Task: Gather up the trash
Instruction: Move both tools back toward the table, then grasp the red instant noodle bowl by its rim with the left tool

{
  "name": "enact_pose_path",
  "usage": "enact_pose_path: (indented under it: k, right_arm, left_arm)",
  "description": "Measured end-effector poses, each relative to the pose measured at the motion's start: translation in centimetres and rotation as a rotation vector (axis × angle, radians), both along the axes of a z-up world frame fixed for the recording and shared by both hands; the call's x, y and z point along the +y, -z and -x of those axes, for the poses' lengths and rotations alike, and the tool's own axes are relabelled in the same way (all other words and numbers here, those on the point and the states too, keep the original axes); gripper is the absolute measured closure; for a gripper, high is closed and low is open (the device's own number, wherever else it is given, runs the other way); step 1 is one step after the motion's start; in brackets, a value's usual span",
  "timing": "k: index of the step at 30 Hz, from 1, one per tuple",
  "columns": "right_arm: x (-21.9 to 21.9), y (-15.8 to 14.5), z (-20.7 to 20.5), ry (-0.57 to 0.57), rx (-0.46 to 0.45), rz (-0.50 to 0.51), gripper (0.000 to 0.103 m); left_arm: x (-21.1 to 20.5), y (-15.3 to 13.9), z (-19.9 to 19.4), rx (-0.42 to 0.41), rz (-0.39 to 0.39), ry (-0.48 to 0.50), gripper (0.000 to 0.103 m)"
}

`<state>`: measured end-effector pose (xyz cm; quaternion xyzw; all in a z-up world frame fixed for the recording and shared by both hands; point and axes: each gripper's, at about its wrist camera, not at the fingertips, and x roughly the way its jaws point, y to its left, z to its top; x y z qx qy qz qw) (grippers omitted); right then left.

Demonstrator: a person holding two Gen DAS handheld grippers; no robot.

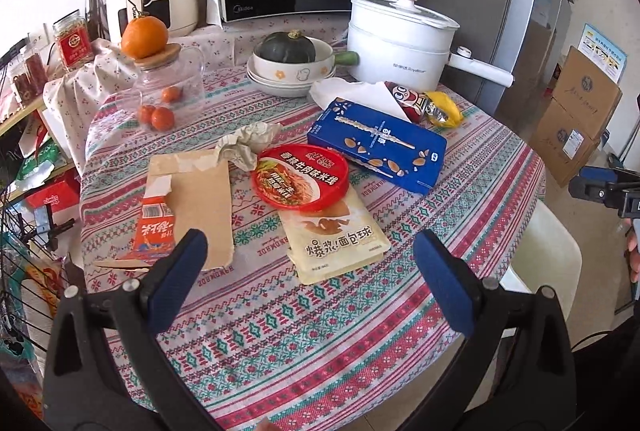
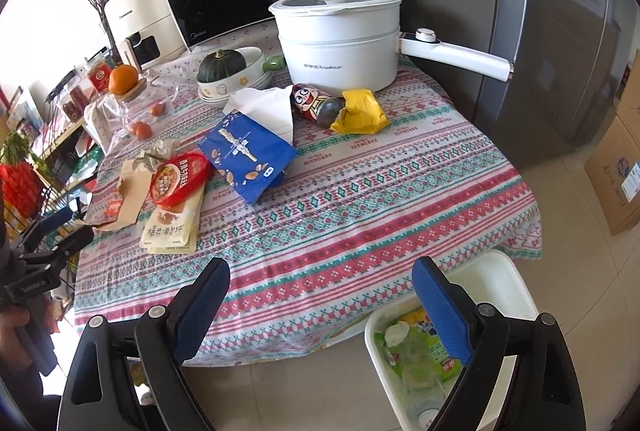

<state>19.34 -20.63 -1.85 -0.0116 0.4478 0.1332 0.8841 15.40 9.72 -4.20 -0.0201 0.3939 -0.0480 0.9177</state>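
Both sets of jaws spread wide, grasping nothing: left gripper [image 1: 308, 271] low in its own view over the patterned worktop [image 1: 320, 331], right gripper [image 2: 320, 307] low in its view at the worktop's near edge.

Trash spread over the worktop:
- Red round lid [image 1: 301, 177], centre of the left view, lying on the cream snack pouch [image 1: 336, 243]. Probably thin, light and springy; best pinched at its raised rim.
- Cream snack pouch flat below the lid. Looks limp, slick film; a free corner or the near edge the likely hold, and hard to get under while flat.
- Brown torn paper [image 1: 192, 199] at centre left, an orange wrapper [image 1: 156, 233] on its lower left corner. Light, floppy, liable to tear; edge grip.
- Crumpled paper ball [image 1: 250, 143] just above the lid. Soft, crushable, easy anywhere.
- Blue box [image 1: 376, 151] right of centre, white tissue [image 1: 356, 93] behind it. Stiff card, probably near empty; short side seemingly the better fit for the jaws.
- Red cartoon can [image 2: 316, 103] and yellow wrapper [image 2: 360, 113], upper centre of the right view, touching, in front of the white pot [image 2: 340, 51]. Can rigid, round, apt to roll; wrapper soft.

White bin [image 2: 516, 283] at lower right of the right view, beside the worktop, with scraps already inside.
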Motion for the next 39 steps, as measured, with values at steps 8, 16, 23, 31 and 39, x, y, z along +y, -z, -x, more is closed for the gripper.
enact_pose_path:
  k: [8,16,23,31,39]
  right_arm:
    - [4.1,0.8,-1.2,-0.057,0.004,0.015,0.009]
    - [7.1,2.3,-3.2,-0.075,0.045,0.007,0.009]
    - [7.9,3.8,-5.0,-0.066,0.091,-0.011,0.009]
    - [6.6,4.5,-6.7,-0.032,0.093,0.021,0.009]
    - [5.4,4.8,-8.7,-0.014,0.084,0.016,0.009]
  left_arm:
    - [1.8,2.8,-0.9,0.073,0.009,-0.042,0.001]
    - [3.0,5.4,-3.3,0.195,0.195,-0.135,0.001]
    - [3.9,7.1,-6.3,0.2,0.362,-0.221,0.013]
    - [5.2,8.8,-8.3,0.187,0.434,-0.271,0.039]
    - [6.6,11.0,-9.5,0.198,0.505,-0.314,0.07]
